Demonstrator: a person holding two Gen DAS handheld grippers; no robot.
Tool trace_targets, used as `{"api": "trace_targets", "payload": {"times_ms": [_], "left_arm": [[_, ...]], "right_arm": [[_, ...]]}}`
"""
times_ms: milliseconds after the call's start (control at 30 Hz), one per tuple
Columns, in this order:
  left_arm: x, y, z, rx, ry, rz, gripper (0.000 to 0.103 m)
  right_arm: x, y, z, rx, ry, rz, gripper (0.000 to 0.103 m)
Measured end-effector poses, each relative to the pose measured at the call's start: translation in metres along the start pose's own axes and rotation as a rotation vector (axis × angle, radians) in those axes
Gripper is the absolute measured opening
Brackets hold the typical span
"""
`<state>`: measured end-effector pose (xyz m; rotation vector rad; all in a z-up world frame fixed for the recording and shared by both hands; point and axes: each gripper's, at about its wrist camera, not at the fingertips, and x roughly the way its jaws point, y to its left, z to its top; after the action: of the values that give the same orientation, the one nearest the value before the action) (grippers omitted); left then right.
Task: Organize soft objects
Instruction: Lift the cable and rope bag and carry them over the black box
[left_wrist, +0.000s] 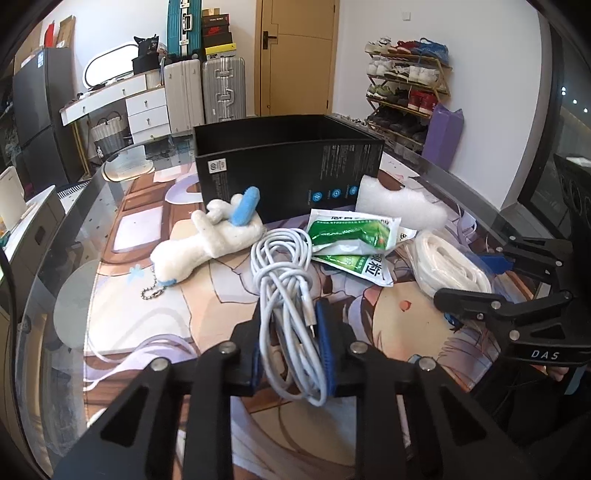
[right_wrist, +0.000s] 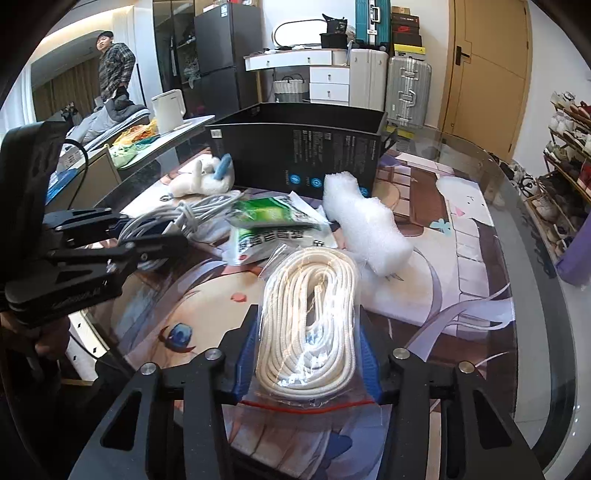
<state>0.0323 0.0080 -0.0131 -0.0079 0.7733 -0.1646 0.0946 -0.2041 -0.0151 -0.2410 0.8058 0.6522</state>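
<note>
Tongs grip both bundles: left gripper (left_wrist: 291, 343) clamps charging cable (left_wrist: 284, 280), right gripper (right_wrist: 308, 354) clamps bagged rope (right_wrist: 314, 317), probably for lifting into black box (left_wrist: 288, 166) ahead.

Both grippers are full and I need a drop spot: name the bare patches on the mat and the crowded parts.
Bare mat lies left of the white cable, below the plush toy, and right of the foam block toward the table edge. Crowded: the strip before the black box, where plush toy, green sachets, foam block and bagged rope bunch together.
</note>
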Motion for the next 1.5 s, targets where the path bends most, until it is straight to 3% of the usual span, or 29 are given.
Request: {"api": "trace_targets", "payload": {"times_ms": [367, 733, 1500], "left_arm": [[-0.025, -0.002, 0.006, -0.017, -0.07, -0.043, 0.022], [-0.051, -0.003, 0.028, -0.019, -0.163, -0.026, 0.022], [-0.03, 0.013, 0.081, -0.038, -0.218, 0.069, 0.022]], "right_arm": [[-0.025, 0.006, 0.006, -0.041, -0.076, 0.016, 0.047], [-0.043, -0.001, 0.029, -0.048, -0.145, 0.02, 0.047], [-0.033, -0.017, 0.09, -0.082, -0.211, 0.034, 0.047]]}}
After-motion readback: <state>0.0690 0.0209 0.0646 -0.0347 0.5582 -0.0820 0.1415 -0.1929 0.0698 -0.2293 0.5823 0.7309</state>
